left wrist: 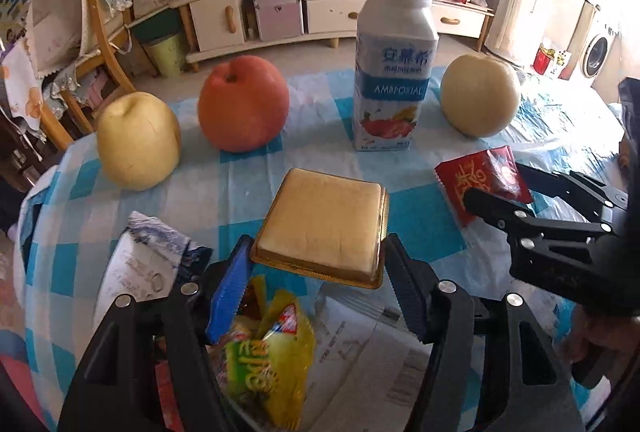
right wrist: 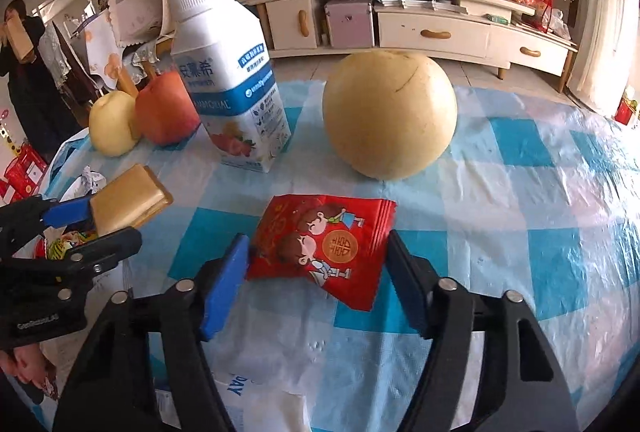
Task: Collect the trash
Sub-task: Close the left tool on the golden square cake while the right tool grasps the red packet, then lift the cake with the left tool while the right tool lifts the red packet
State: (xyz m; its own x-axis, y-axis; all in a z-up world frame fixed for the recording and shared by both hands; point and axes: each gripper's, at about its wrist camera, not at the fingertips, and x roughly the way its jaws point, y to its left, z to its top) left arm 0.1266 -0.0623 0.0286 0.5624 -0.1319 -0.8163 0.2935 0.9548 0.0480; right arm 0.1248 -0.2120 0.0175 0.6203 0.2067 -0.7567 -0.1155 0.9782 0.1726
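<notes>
My right gripper (right wrist: 316, 264) straddles the red packet (right wrist: 324, 248) lying flat just in front of the pear (right wrist: 390, 114), long axis running jaw to jaw. The jaws are partly open, the left pad touching an edge, the other just clear, so nothing is gripped. My left gripper (left wrist: 318, 264) is clamped on the cake tray (left wrist: 324, 222), left of the pear.
</notes>
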